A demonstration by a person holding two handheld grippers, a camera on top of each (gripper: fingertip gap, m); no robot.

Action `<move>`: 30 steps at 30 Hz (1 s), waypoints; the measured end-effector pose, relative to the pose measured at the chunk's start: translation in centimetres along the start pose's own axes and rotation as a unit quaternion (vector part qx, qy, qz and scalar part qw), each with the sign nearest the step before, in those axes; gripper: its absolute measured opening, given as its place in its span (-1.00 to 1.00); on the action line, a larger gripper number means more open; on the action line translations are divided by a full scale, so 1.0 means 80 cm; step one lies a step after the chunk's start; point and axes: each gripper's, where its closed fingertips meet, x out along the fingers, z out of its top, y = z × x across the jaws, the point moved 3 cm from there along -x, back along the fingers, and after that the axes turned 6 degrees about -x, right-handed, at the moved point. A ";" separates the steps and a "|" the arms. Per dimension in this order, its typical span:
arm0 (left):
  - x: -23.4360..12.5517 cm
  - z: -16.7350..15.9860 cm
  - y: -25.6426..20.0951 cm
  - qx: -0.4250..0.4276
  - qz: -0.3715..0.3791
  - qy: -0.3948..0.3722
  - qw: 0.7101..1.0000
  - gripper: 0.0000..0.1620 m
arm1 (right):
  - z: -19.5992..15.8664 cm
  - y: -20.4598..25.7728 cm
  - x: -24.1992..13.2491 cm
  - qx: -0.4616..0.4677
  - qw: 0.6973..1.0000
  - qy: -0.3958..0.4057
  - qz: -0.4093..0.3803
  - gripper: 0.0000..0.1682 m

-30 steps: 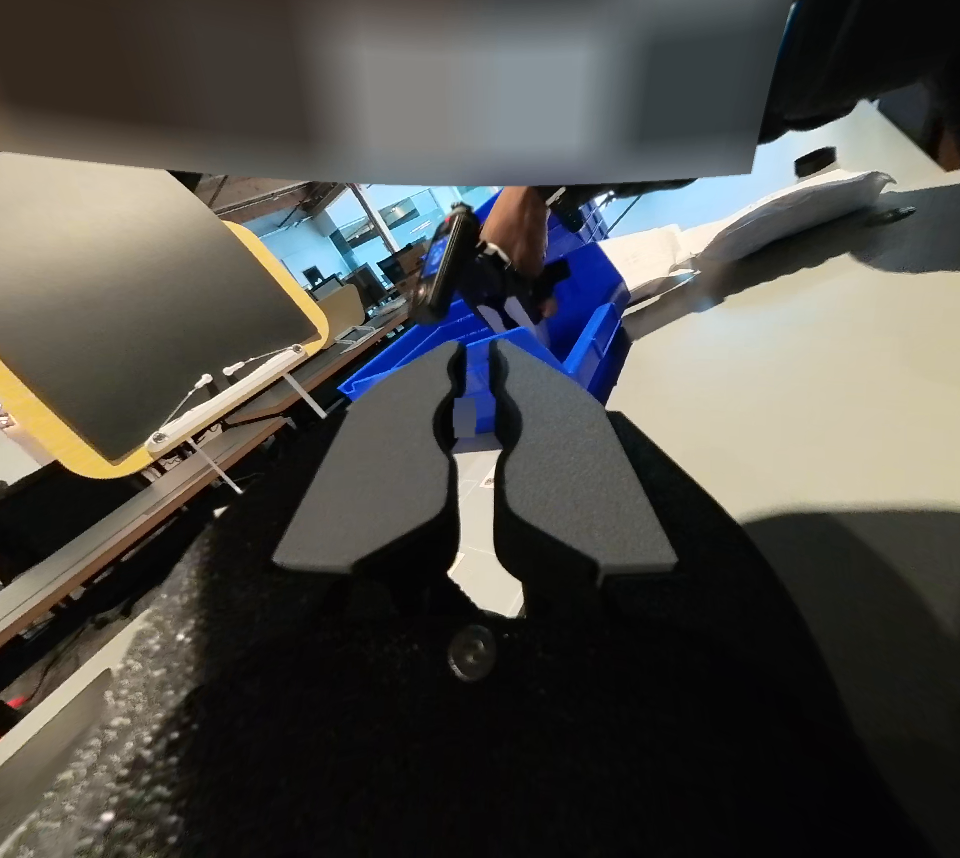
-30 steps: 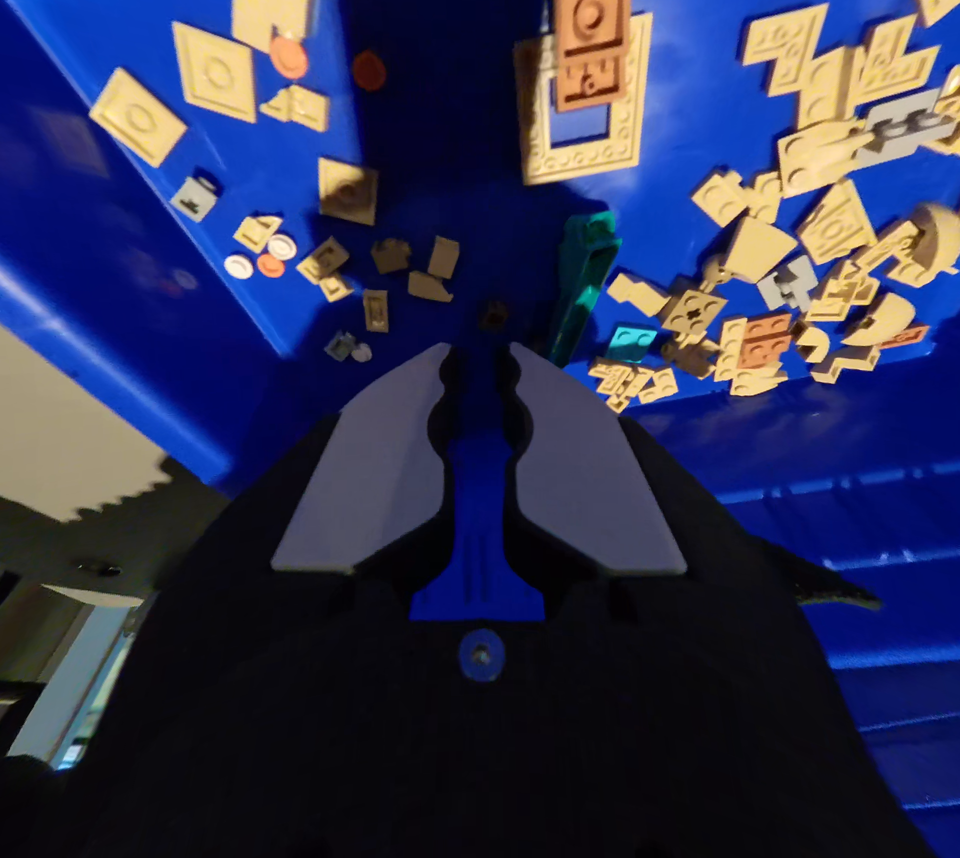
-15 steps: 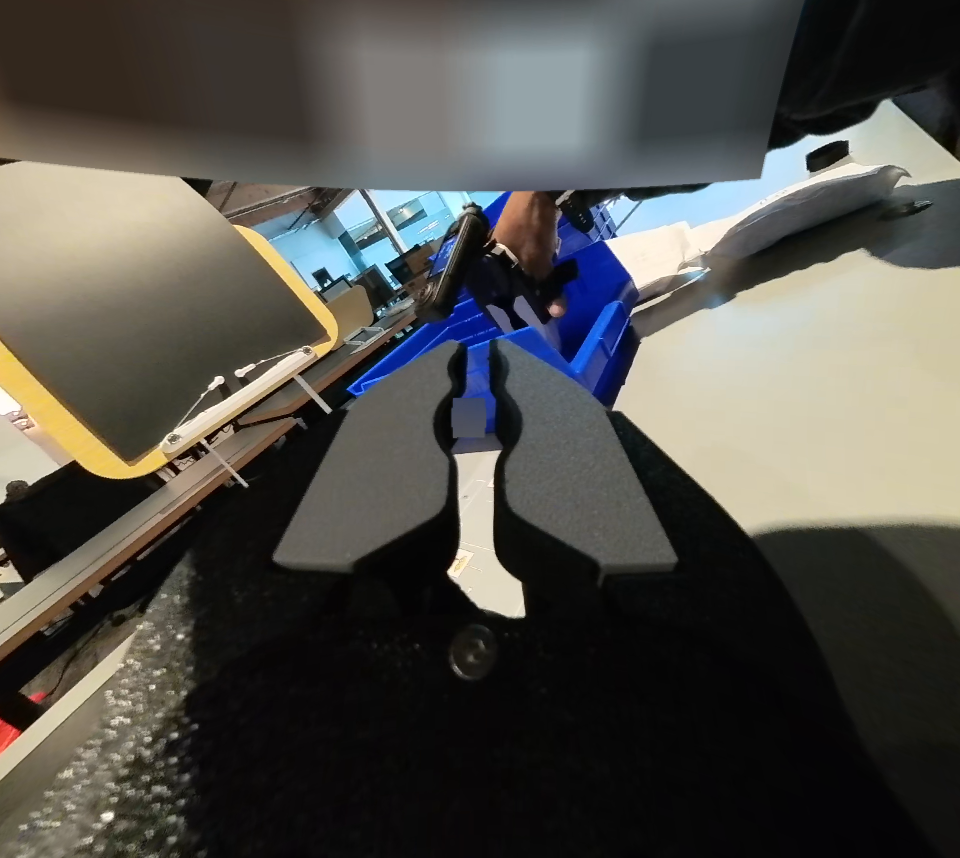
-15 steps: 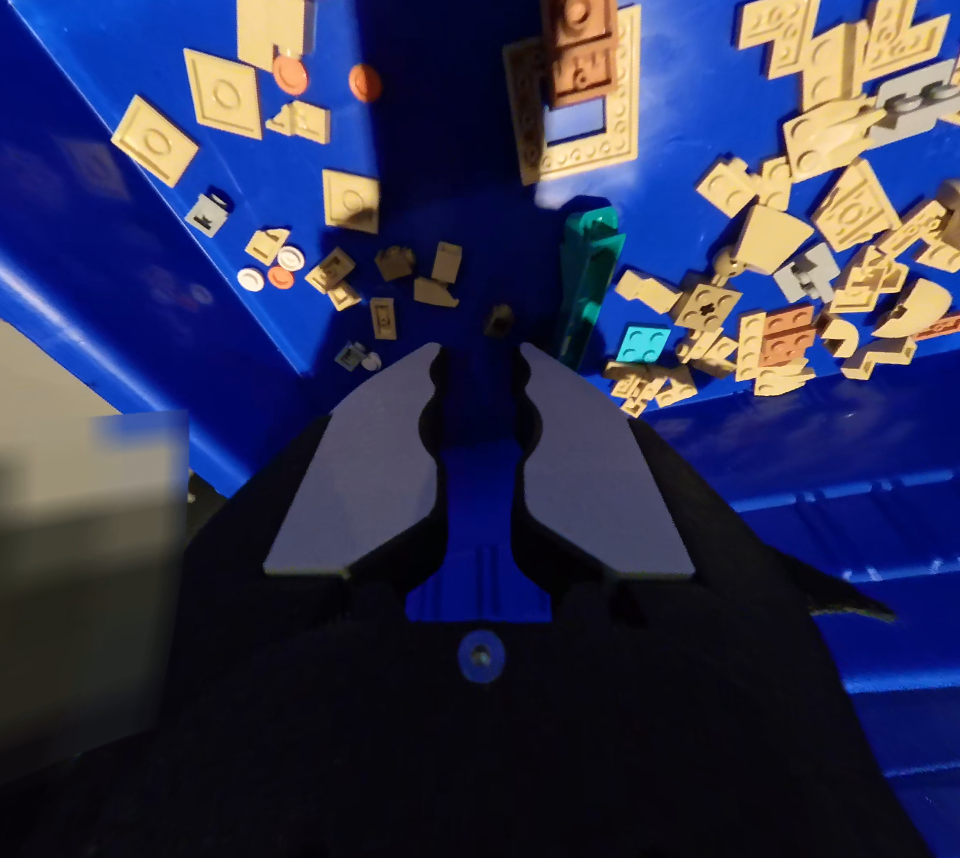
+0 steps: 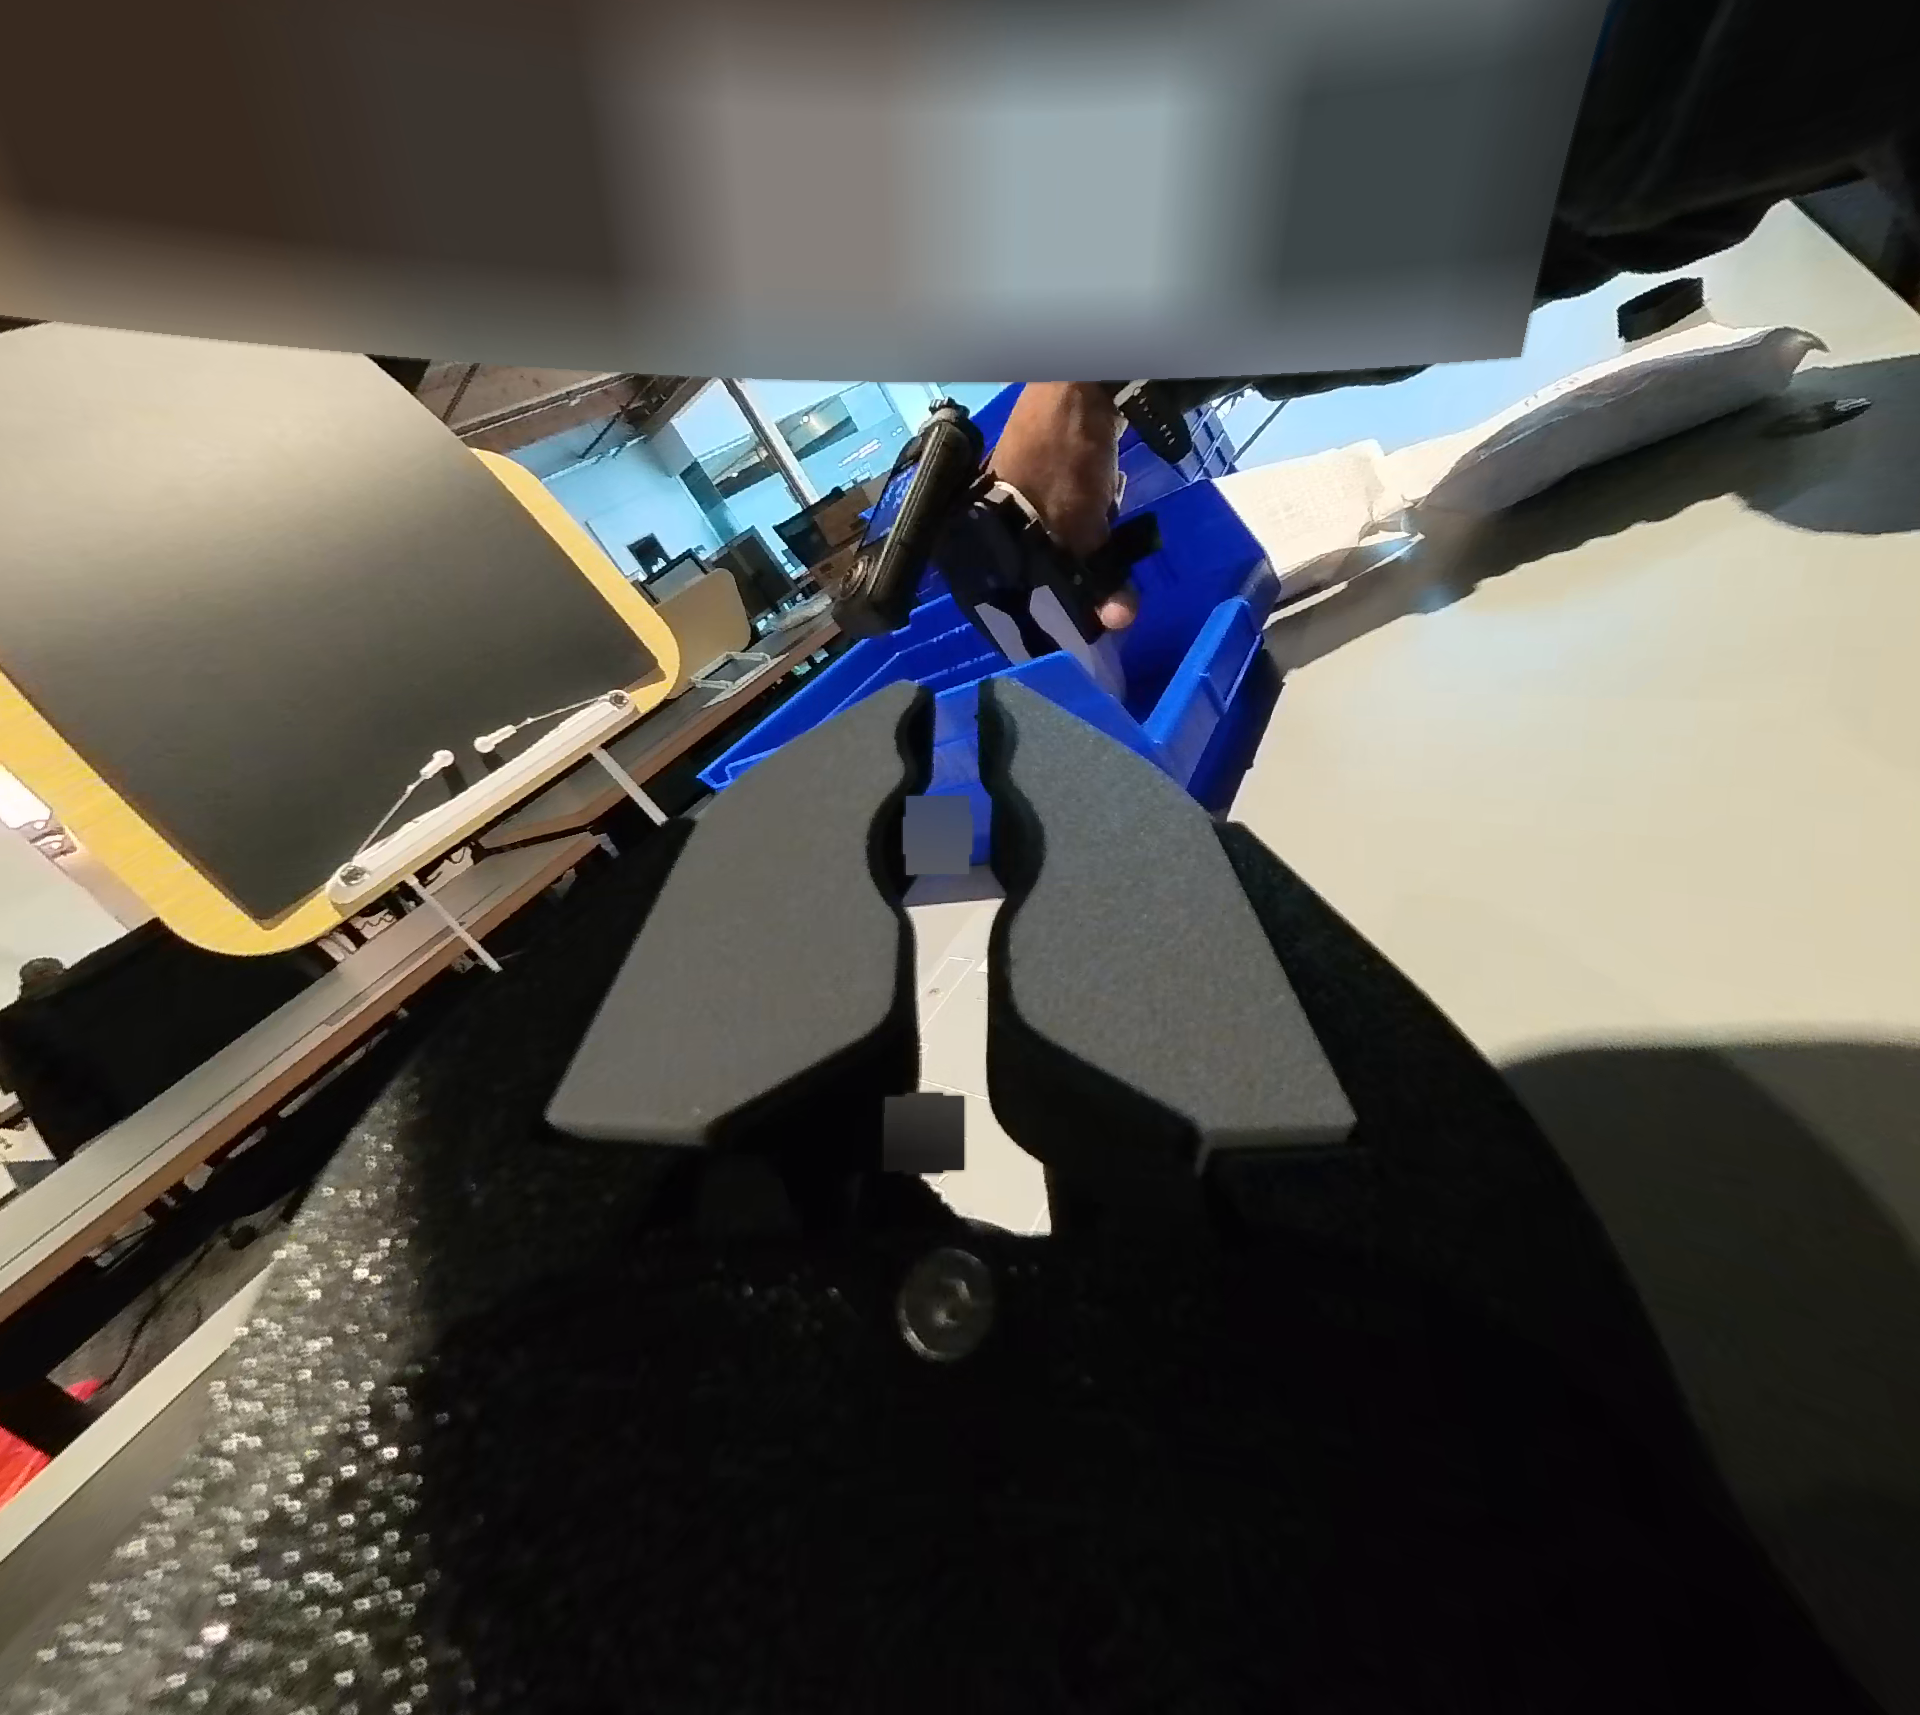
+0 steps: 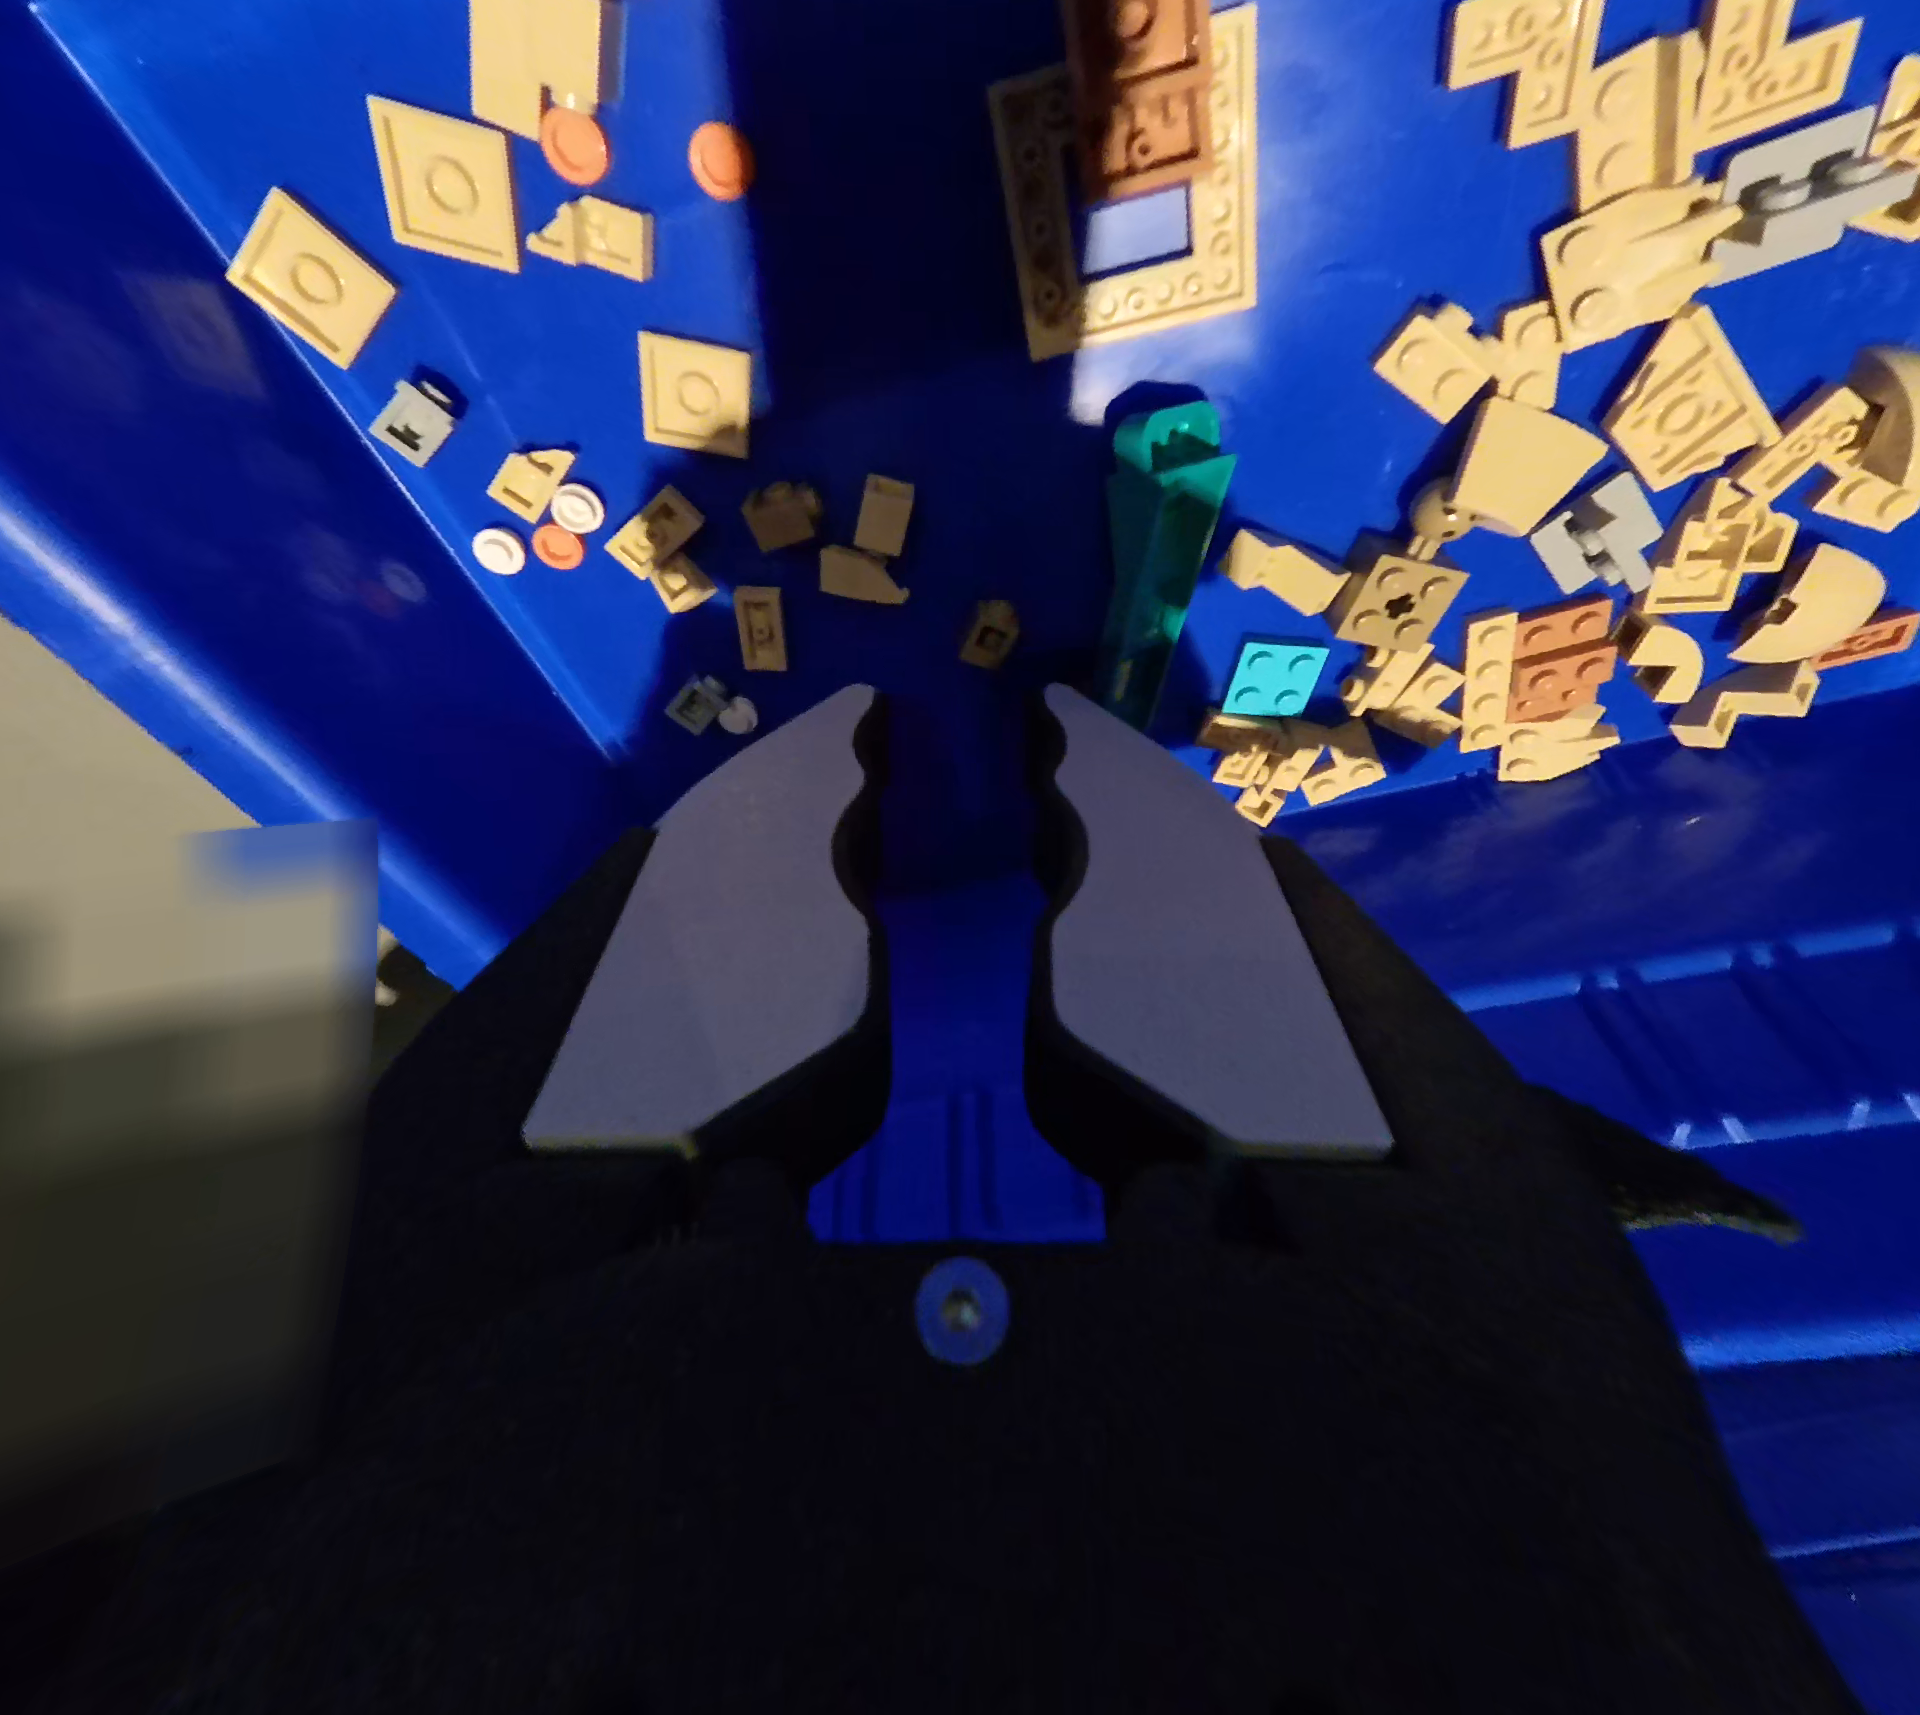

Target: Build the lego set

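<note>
Right gripper: the right gripper [image 6: 956, 709] hangs inside the blue bin [image 6: 1558, 1021] with a clear gap between its pale fingers [image 6: 727, 927], wider than a second ago, and nothing in them.
Meaning: I judge it is readying to pick a piece; no lego is in hand yet.
Nearest piece: a small tan piece [image 6: 989, 631] lies just beyond the tips, the teal brick separator [image 6: 1158, 564] just beside it.
Farther pieces: a tan frame plate [image 6: 1132, 304] with a brown plate [image 6: 1132, 13] on it, and loose tan plates either side, sit a little lower in view than before.
Left gripper: the left gripper [image 5: 954, 709] waits over the grey table [image 5: 1558, 834], fingers narrowly apart, holding nothing, as earlier.
Far off: from there, a hand [image 5: 1060, 470] holds the other gripper in the bin.
</note>
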 end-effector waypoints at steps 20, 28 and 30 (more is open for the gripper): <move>-0.002 0.003 0.001 0.005 0.001 -0.003 1.000 -0.91 | 0.004 -0.007 0.007 0.012 0.999 0.009 0.028 -0.74; -0.003 0.006 0.001 0.008 0.002 -0.005 1.000 -0.91 | 0.005 -0.008 0.012 0.018 0.999 0.021 0.033 -0.74; -0.003 0.006 0.001 0.008 0.002 -0.005 1.000 -0.91 | 0.005 -0.007 0.012 0.020 0.999 0.026 0.035 -0.74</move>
